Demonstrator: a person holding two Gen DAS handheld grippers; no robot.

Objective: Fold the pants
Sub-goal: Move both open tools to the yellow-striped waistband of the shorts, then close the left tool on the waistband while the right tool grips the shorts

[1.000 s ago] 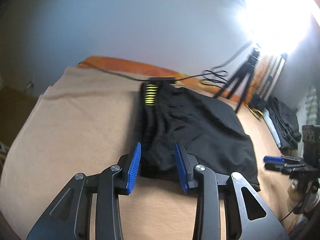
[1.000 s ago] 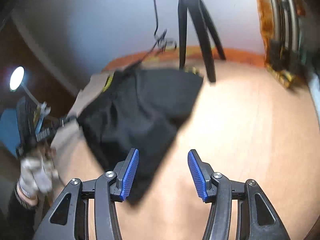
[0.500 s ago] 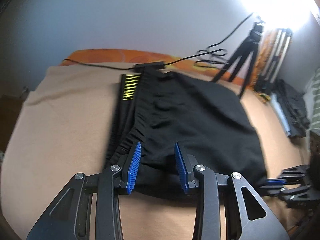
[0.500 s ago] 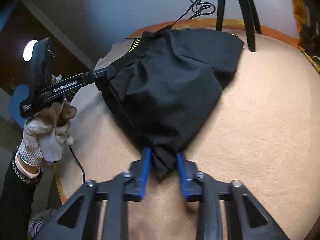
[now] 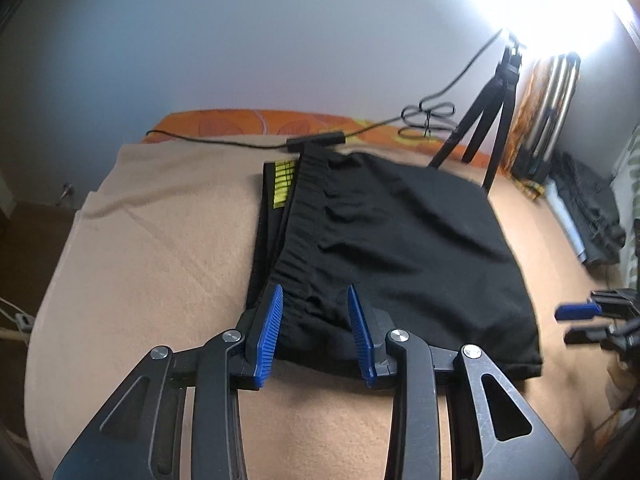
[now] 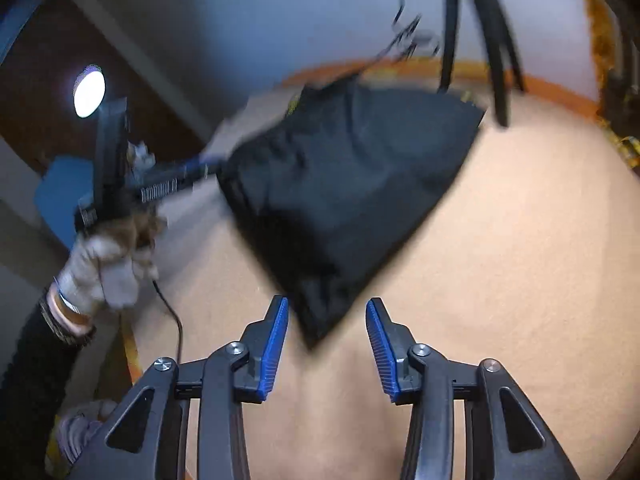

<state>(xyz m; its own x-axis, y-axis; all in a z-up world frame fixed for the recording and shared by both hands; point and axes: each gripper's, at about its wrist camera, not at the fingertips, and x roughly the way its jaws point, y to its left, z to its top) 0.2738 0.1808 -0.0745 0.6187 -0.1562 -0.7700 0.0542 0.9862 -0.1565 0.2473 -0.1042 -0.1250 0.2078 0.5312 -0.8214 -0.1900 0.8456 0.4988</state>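
Pants (image 5: 392, 240), black and folded into a compact rectangle, lie on a beige blanket (image 5: 160, 248) that covers the work surface. The gathered elastic waistband (image 5: 304, 216) runs along the left edge of the folded stack, and a yellow striped label (image 5: 283, 184) shows on a lower layer at the far left corner.

Left gripper (image 5: 316, 332): its blue-padded fingers (image 5: 269, 332) stand apart, straddling the near left corner of the pants at the waistband; the fabric lies between them but is not pinched. In the right wrist view, which is motion-blurred, the left gripper (image 6: 188, 178) reaches to the pants' edge, held by a hand in a light work glove (image 6: 108, 264).

Right gripper (image 6: 326, 340): fingers spread wide, with the pointed near corner of the pants (image 6: 340, 200) lying just ahead of and between the tips, not clamped. In the left wrist view the right gripper (image 5: 576, 322) appears at the right edge, beside the near right corner of the pants.

Background: a black tripod (image 5: 496, 112) stands beyond the far right corner of the pants, a black cable (image 5: 224, 140) with an inline box runs along the far edge, and an orange patterned sheet (image 5: 248, 122) shows beneath the blanket. Dark clothing (image 5: 588, 212) lies at the right.
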